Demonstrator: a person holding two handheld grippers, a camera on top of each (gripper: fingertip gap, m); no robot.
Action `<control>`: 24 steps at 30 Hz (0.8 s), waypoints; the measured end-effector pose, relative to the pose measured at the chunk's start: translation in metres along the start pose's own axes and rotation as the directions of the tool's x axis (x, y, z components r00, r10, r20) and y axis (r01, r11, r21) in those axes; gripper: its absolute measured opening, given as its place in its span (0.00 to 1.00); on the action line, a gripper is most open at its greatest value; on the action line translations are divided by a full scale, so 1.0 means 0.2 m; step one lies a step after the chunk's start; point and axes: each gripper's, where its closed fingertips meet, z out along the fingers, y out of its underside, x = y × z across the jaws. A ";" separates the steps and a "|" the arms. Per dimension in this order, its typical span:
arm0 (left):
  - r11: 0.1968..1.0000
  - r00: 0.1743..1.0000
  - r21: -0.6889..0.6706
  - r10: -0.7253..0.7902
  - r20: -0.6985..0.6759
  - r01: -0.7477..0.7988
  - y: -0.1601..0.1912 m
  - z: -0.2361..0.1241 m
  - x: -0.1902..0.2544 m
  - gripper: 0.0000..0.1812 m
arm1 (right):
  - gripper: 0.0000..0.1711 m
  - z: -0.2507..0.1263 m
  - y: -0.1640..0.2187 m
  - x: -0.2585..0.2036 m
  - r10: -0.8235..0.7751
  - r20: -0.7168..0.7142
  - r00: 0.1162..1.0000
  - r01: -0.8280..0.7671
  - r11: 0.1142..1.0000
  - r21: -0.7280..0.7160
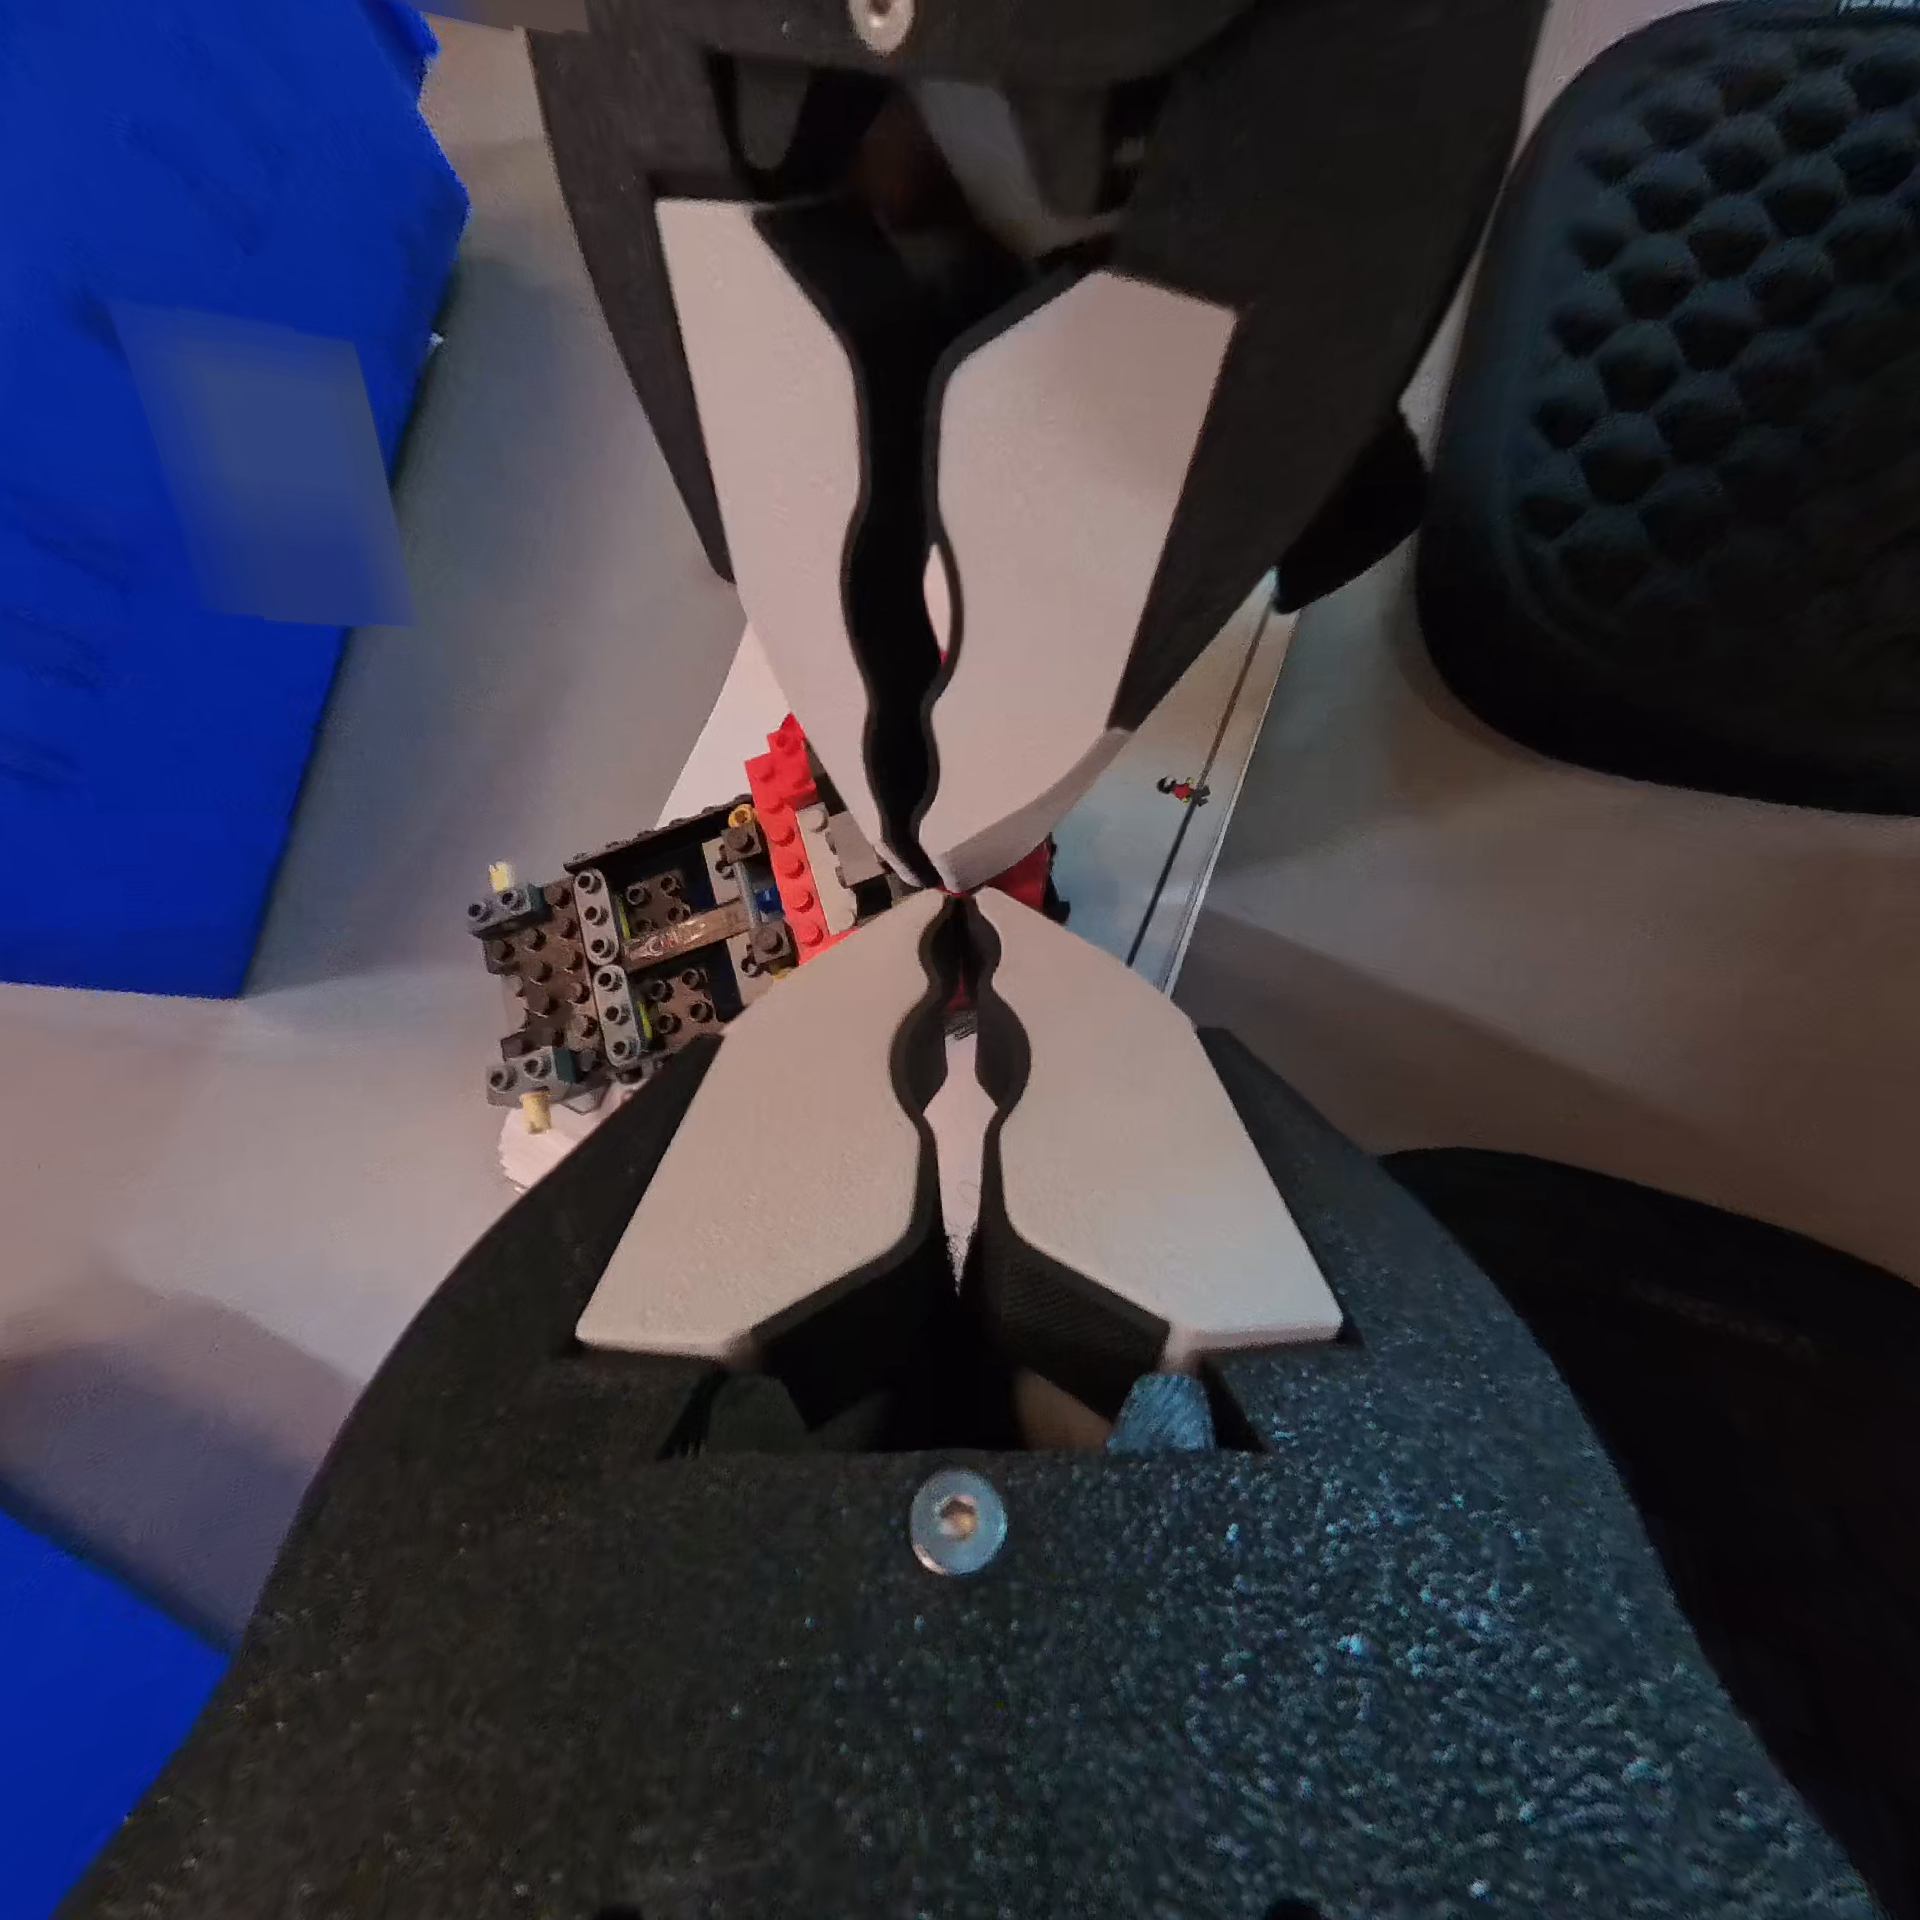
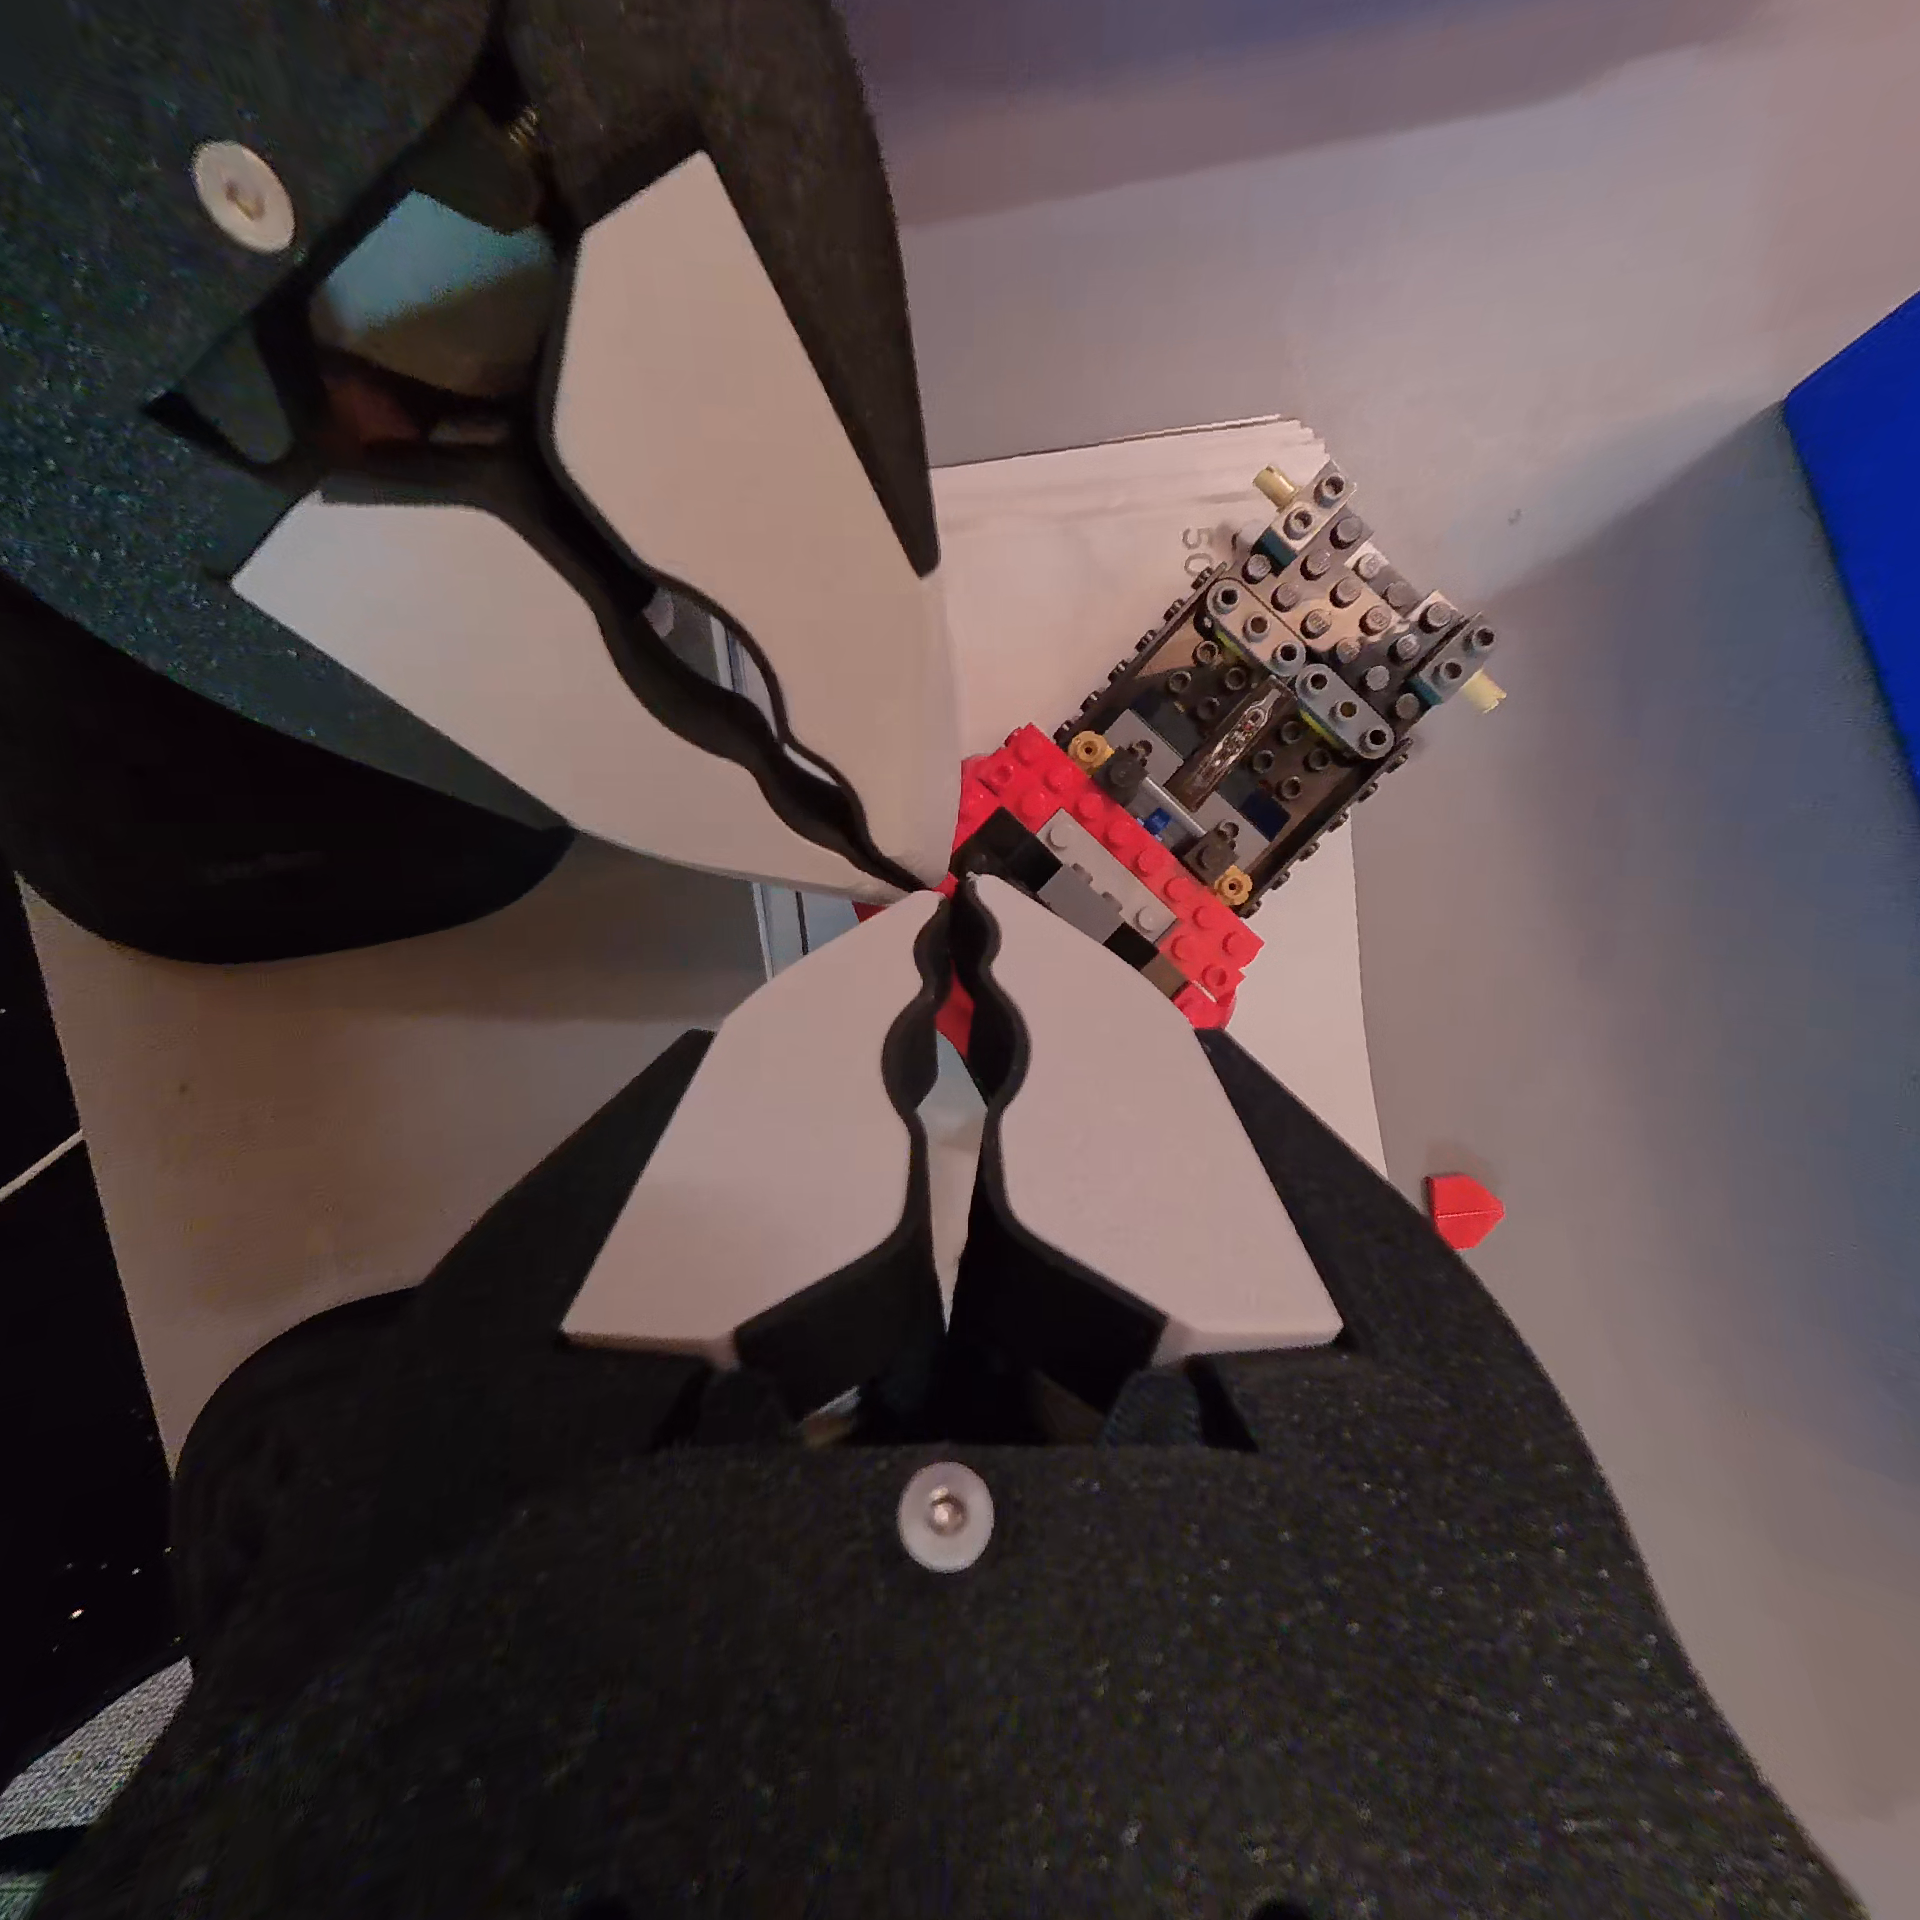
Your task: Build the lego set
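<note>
left tool (image 1: 951,904) and right tool (image 2: 961,894) tip to tip, both pinched together on a red piece (image 2: 951,1013) beside the lego build (image 2: 1226,748).

A partly built lego model (image 2: 1226,769) shows a black and dark grey studded body with a bright red studded band and tan pins, on white paper (image 2: 1091,540). A loose red piece (image 2: 1463,1209) lies beside the paper's edge. Both grippers carry pale grey fingers (image 1: 790,1122) in speckled black housings.
</note>
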 end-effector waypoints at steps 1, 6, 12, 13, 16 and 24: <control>1.000 1.000 -0.014 0.018 0.000 -0.018 0.00 0.00 0.00 0.00 | 0.00 0.00 0.00 0.00 -0.001 0.002 1.000 0.001 1.000 0.002; 0.999 1.000 0.030 -0.021 -0.017 0.021 -0.04 -0.04 -0.04 0.00 | 0.00 0.00 0.00 0.00 0.022 0.027 0.999 -0.022 1.000 0.014; 0.989 0.994 0.102 -0.105 0.001 0.105 -0.03 -0.11 -0.09 0.00 | 0.00 -0.02 -0.03 0.01 0.020 0.071 0.997 -0.025 0.998 0.060; 0.990 0.995 0.095 -0.100 -0.013 0.100 -0.02 -0.10 -0.07 0.00 | 0.00 -0.04 -0.07 0.00 0.033 0.089 0.995 -0.042 0.993 0.109; 0.994 0.997 0.070 -0.080 -0.022 0.082 -0.01 -0.06 -0.03 0.00 | 0.00 -0.10 -0.08 0.03 0.014 0.051 0.999 -0.020 0.994 0.108; 0.997 0.998 0.053 -0.057 -0.010 0.058 0.00 -0.03 -0.04 0.00 | 0.00 -0.01 -0.02 0.00 0.000 0.099 0.995 -0.003 0.999 0.031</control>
